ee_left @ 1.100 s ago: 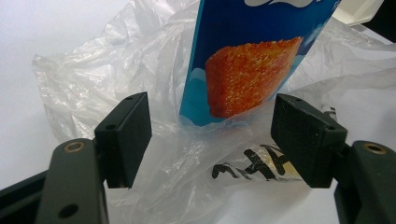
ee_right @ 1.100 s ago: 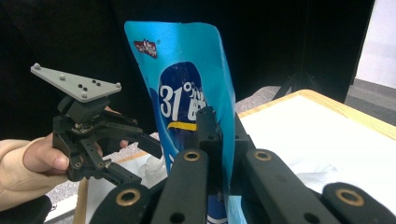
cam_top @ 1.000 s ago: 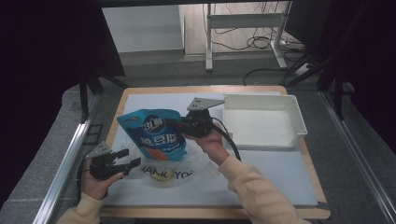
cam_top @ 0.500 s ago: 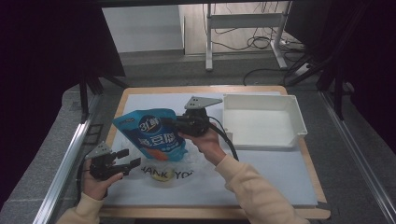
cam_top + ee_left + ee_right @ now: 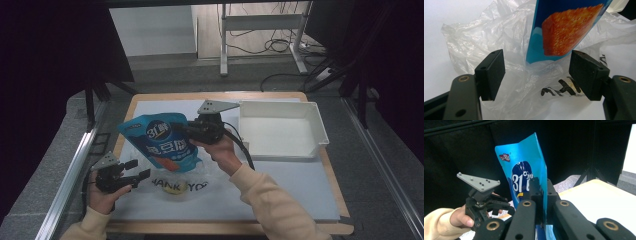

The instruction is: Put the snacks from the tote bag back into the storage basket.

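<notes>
Glossy blue stand-up pouch (image 5: 161,142), white "31" logo, orange cube print, lifted above crumpled clear plastic bag (image 5: 175,182) near tabletop front-left edge. Right gripper (image 5: 181,128) jaws clamp pouch edge; left gripper (image 5: 138,169) jaws wide, empty.

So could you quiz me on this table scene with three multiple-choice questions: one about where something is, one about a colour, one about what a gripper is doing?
1. Where is the white tray?
A. On the table's right side, past the right gripper
B. Under the plastic bag
C. In the left gripper

2. What is the main colour of the pouch?
A. Green
B. Blue
C. Yellow

3. How does the left gripper stand?
A. Shut on the pouch
B. Shut on the tray
C. Open, holding nothing

Answers:
1 A: the high view shows the tray right of the right gripper.
2 B: the pouch is blue with an orange patch.
3 C: in the left gripper view its jaws stand wide apart before the clear plastic bag; the right gripper grips the pouch.
</notes>
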A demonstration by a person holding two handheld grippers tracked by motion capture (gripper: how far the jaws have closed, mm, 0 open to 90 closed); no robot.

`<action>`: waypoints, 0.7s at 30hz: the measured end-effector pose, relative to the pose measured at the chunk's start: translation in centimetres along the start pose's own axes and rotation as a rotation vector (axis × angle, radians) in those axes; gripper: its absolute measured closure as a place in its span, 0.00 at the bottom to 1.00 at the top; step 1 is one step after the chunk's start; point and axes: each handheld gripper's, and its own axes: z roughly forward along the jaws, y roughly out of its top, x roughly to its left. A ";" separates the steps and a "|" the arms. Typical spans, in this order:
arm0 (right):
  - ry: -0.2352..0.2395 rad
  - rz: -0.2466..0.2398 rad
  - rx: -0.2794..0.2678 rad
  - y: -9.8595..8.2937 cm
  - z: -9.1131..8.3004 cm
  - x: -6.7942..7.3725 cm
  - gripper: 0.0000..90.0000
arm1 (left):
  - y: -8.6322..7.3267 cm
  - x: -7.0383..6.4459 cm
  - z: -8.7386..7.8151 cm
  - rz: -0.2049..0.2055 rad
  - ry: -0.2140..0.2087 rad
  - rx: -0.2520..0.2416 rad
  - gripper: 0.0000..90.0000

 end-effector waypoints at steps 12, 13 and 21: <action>0.006 -0.020 -0.034 1.9 -0.3 0.6 0.99 | 0.0 0.0 0.1 -0.002 -0.001 0.001 0.33; 0.006 -0.021 -0.037 2.0 -0.3 0.7 0.99 | 0.0 0.0 0.1 -0.001 -0.002 0.001 0.33; 0.007 -0.026 -0.062 3.5 -0.7 0.9 0.99 | 0.0 0.0 0.1 0.003 -0.001 0.007 0.33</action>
